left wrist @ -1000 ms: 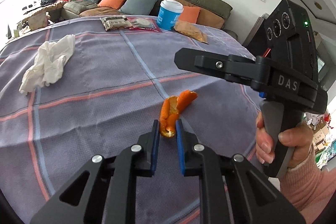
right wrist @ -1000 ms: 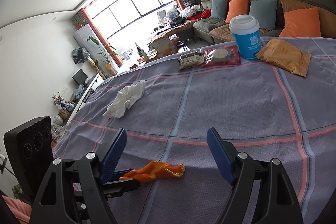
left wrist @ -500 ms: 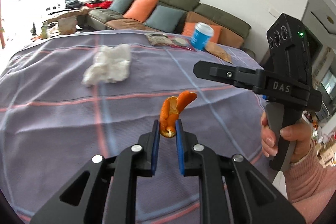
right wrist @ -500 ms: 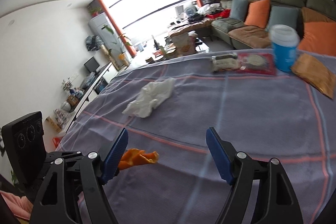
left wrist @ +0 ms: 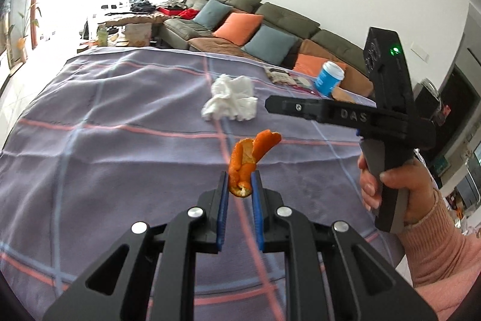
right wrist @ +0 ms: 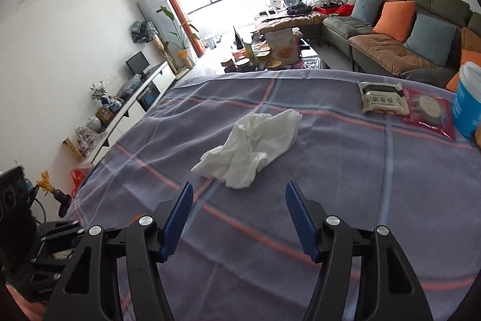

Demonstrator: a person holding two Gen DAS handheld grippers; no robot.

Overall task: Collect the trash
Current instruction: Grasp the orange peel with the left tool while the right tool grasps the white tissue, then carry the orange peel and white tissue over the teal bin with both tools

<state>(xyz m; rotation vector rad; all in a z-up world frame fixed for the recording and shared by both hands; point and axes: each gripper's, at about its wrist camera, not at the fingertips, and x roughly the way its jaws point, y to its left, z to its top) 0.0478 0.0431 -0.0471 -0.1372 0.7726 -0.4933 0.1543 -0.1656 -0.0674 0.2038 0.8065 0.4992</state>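
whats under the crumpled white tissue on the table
The crumpled white tissue lies directly on the purple checked tablecloth, across a pink stripe. Nothing else shows at its edges; whatever sits beneath its folds is covered and cannot be seen.

The left gripper [left wrist: 239, 185] is clamped on an orange peel [left wrist: 251, 157]. The right gripper [right wrist: 237, 202], held in a hand [left wrist: 396, 188] with a pink sleeve [left wrist: 436, 242], is closing with nothing between its jaws.
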